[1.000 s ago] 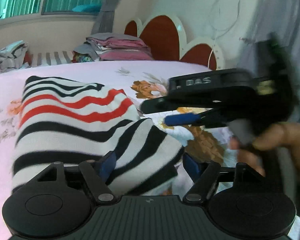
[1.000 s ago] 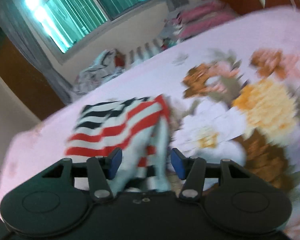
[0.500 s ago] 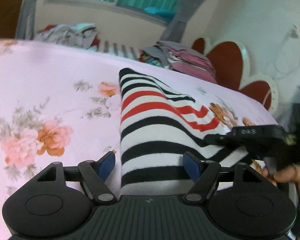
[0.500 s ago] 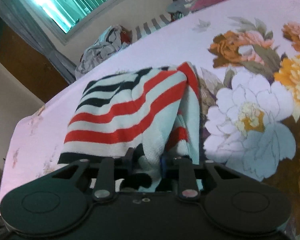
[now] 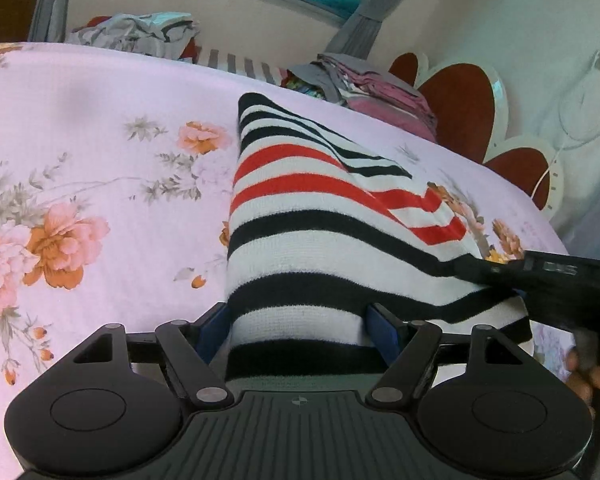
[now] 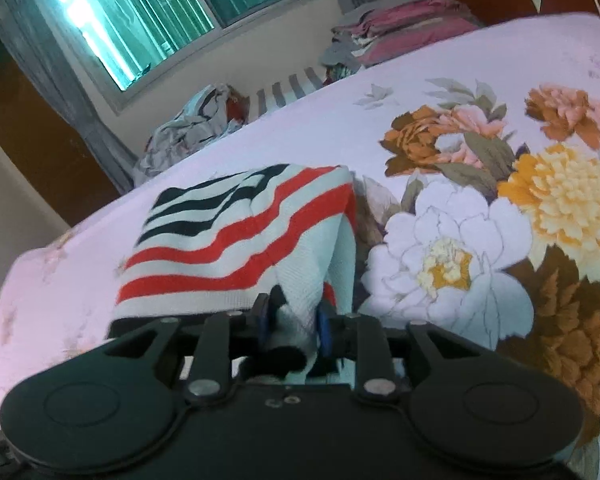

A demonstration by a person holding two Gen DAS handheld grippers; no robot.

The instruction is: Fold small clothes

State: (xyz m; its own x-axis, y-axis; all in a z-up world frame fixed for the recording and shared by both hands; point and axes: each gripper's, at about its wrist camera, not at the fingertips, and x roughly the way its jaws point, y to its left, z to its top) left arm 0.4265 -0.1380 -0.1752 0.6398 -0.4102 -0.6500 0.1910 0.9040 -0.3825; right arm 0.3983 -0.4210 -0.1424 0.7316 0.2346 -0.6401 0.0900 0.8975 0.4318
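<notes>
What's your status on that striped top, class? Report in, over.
Right gripper pinching striped top's near edge, jaws just eased slightly. Left gripper open, straddling the folded end, not clamped. Top lies folded on floral bedsheet. Nothing in the way.

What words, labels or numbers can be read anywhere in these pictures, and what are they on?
Raised lettering on the black body of the right gripper, seen from the left wrist view: too blurred to read.
A small round mark on the left gripper body, by the camera: a symbol, no letters.
The striped garment, the flowered bedsheet and the folded clothes show no writing.
</notes>
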